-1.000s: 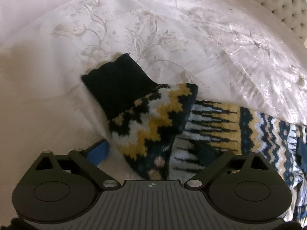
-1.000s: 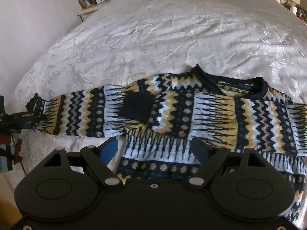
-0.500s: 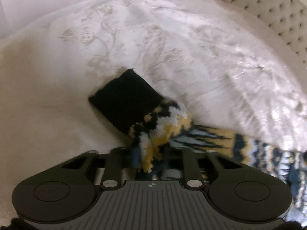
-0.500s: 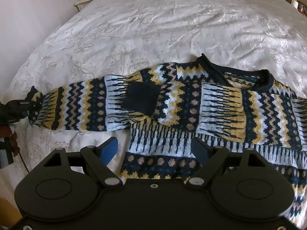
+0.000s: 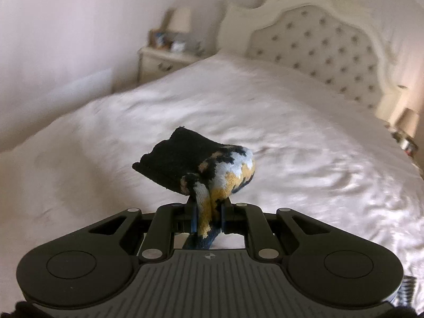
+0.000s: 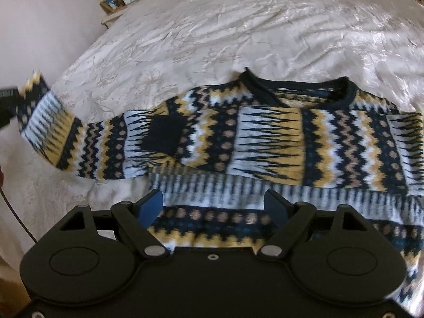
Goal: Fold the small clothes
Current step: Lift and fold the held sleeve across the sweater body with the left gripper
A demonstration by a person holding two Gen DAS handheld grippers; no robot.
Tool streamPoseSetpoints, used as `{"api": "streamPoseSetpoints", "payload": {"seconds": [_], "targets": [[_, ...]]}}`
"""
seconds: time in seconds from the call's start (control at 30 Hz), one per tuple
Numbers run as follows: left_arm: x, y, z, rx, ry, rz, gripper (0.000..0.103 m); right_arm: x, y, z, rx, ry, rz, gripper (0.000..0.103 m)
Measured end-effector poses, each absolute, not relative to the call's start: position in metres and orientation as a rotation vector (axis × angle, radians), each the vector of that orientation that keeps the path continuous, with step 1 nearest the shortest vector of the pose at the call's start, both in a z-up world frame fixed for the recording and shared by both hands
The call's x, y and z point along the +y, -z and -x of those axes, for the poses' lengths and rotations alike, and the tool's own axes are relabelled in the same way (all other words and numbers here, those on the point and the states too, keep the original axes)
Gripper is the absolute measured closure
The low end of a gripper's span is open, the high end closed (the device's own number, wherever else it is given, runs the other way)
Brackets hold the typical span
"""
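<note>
Our left tool pinches the sweater's cuff, lifted above the bed. Our right tool hangs spread over the sweater, its hem at 6 o'clock.

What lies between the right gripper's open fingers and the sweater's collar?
In the right wrist view, only sweater: beyond the right gripper, hem bands, then the other sleeve folded across the chest, then the collar.

Both wrist cams over bed, sweater shared
</note>
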State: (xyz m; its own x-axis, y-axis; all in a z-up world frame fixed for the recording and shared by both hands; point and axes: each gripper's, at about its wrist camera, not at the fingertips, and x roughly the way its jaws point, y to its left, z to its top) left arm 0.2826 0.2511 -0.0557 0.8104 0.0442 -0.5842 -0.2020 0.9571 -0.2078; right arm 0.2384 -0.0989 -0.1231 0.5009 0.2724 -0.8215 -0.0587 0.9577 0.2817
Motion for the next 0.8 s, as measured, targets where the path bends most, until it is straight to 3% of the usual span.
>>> {"api": "streamPoseSetpoints", "payload": {"seconds": [0.27,0.63,0.8], "targets": [[0.114,0.042,-0.284,0.601,0.007,0.219,0.088,-0.195,0.123,-0.224,0.995,-0.181,-0.273,0.018],[-0.052,0.107,-0.290,0.763,0.220,0.080,0.088,-0.296,0.129,-0.199,0.984,-0.106,-0.307,0.018],[-0.085,0.131,-0.290,0.838,0.271,0.027,0.087,-0.312,0.132,-0.195,0.990,-0.092,-0.318,0.018]]}}
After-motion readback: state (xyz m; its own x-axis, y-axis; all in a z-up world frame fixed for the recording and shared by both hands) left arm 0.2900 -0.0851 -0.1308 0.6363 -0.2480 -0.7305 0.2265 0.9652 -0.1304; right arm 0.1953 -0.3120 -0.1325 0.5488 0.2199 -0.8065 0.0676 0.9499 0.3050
